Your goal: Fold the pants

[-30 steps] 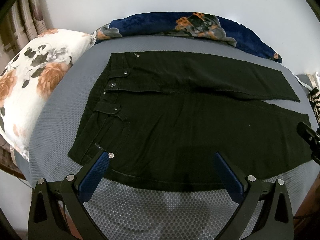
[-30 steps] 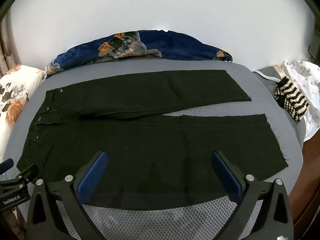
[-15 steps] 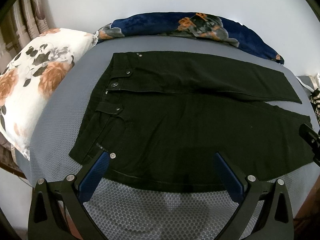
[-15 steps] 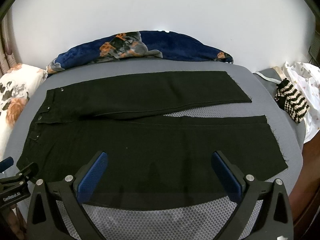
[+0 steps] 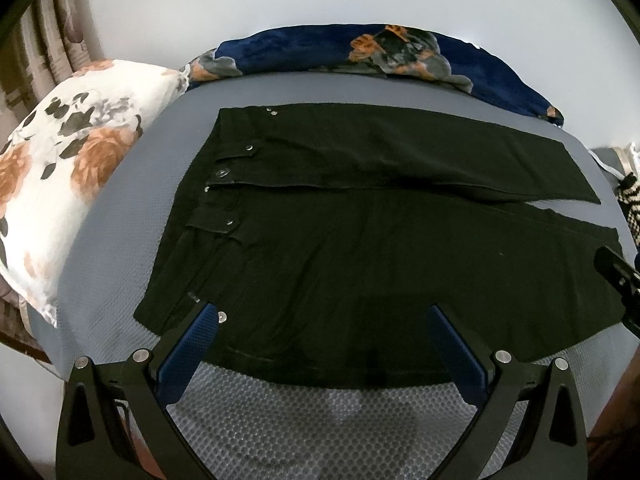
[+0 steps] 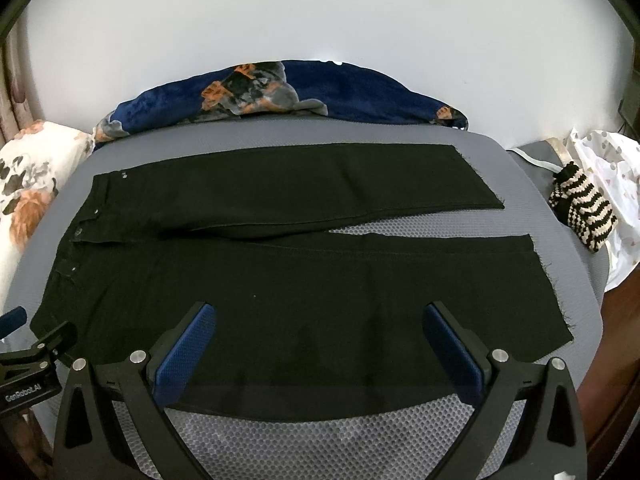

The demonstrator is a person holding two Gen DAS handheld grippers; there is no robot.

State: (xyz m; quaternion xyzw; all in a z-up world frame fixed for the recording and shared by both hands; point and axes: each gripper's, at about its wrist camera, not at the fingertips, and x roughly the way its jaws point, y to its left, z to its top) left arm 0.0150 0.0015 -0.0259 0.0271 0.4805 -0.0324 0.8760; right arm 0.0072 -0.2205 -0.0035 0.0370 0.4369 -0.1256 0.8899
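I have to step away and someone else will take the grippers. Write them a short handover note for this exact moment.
Left gripper: jaws wide open, empty, at the near edge by the waist.
Right gripper: jaws wide open, empty, at the near edge of the near leg.
Black pants: flat on the grey mattress, waistband left, hems right, legs side by side.
Done: pants laid out.
Left: every fold, probably near leg over far leg first.

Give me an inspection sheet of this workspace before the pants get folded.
Surface: grey mesh mattress, mostly covered.
Job's things: black pants spread flat, both legs side by side, unfolded.
Clutter: striped knit item at the right edge; floral pillow; navy blanket.
Grippers: left hand-held gripper and right hand-held gripper open, over the pants' near edge.
Cables: nothing seen.
Surroundings: white wall behind.
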